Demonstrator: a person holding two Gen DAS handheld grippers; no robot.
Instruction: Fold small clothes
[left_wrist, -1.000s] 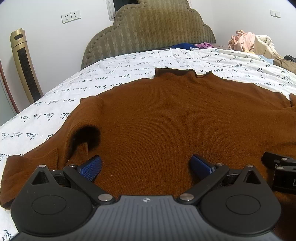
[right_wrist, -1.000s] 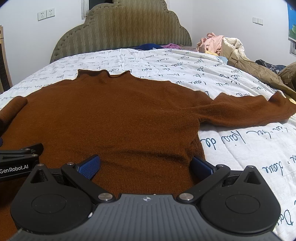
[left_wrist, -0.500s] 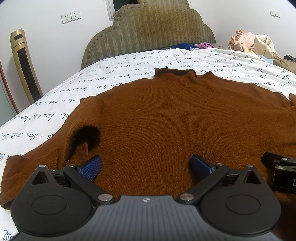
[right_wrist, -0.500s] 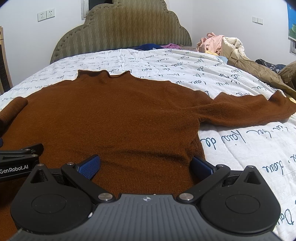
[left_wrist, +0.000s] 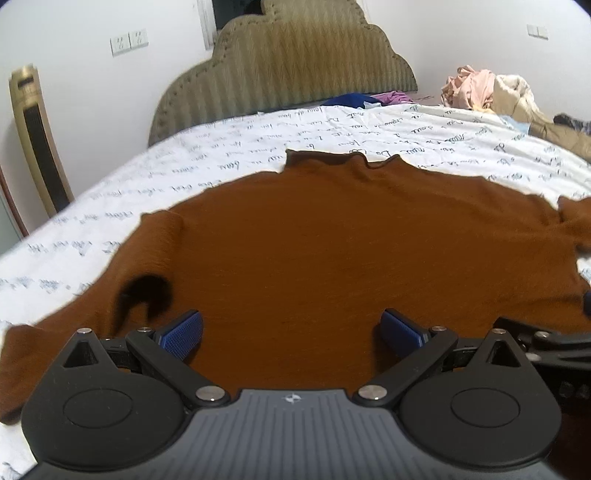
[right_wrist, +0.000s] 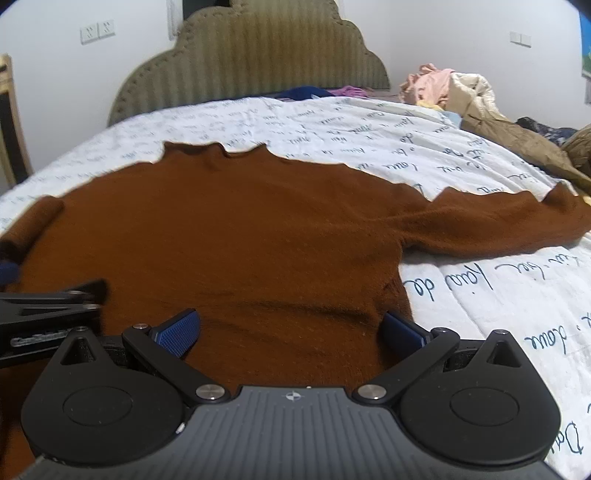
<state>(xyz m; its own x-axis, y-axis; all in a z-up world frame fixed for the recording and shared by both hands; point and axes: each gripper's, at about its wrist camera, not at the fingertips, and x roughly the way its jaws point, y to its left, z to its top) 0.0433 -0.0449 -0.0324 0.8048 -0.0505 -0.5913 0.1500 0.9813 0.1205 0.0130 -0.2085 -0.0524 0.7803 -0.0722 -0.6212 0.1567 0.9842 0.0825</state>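
From the left wrist view, the left gripper (left_wrist: 291, 328), black with blue ridged rubber pads (left_wrist: 183, 334), stands wide apart and holds nothing, low over the near hem of a rust-brown fine-knit sweater (left_wrist: 332, 251). The sweater lies spread flat on the white quilted bedspread printed with dark cursive script (left_wrist: 229, 155), its wavy-edged collar (left_wrist: 332, 158) pointing toward the head of the bed and its hem toward the foot edge. Its left sleeve (left_wrist: 122, 291) runs down toward the bed's left edge, buckled into a soft fold with a dark hollow. Behind stands a scalloped olive headboard with chevron-ribbed upholstery (left_wrist: 291, 74), and a heap of crumpled pink and cream garments (left_wrist: 487, 88) sits at the bed's far right corner. A tall gold and black column-shaped appliance (left_wrist: 37, 136) stands by the wall left of the bed. From the right wrist view, the right gripper (right_wrist: 290, 328), of the same build, is likewise spread wide and empty over the sweater's hem near its right side seam. The right sleeve (right_wrist: 498, 225) stretches straight out toward the bed's right edge, slightly fuzzy in texture. Part of the left gripper's black frame shows at the left edge, just beside it above the knit.
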